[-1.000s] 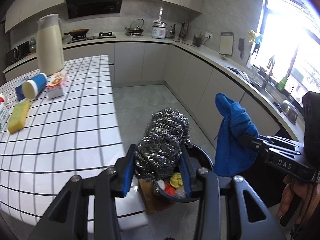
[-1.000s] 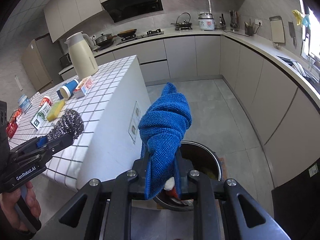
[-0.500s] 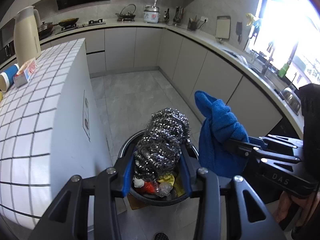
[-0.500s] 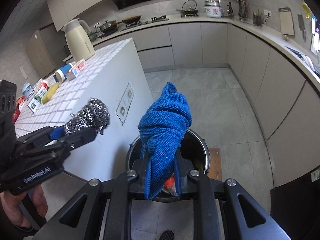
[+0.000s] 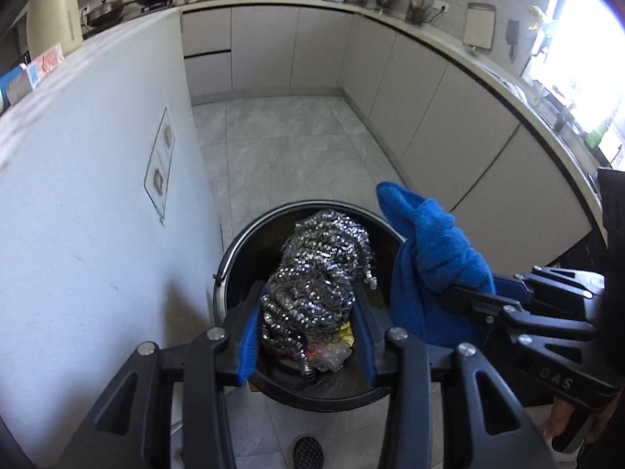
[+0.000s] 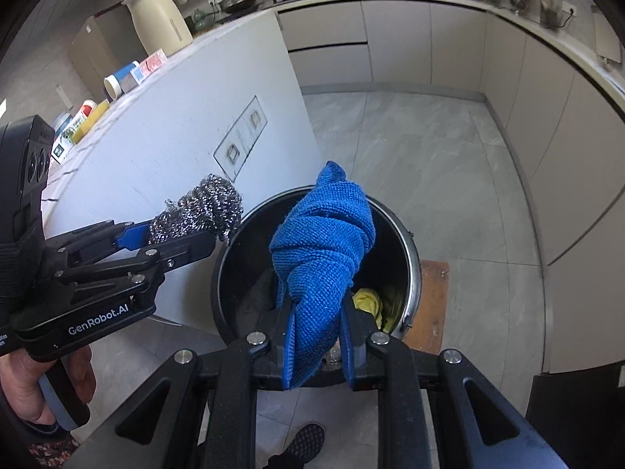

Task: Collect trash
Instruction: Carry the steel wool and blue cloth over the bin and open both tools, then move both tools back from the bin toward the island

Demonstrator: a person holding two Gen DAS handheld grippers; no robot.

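While its blue-padded jaws had just been opening a little, the left gripper had the tangled steel-wool scouring ball between its pads, directly above the round black trash bin. Beside it, the right gripper was clamped on the bunched blue microfibre cloth, which stood up over the same bin's open mouth. Yellow, red and clear crumpled waste lay inside. Close against the bin stood the white kitchen island, on a grey tiled floor.
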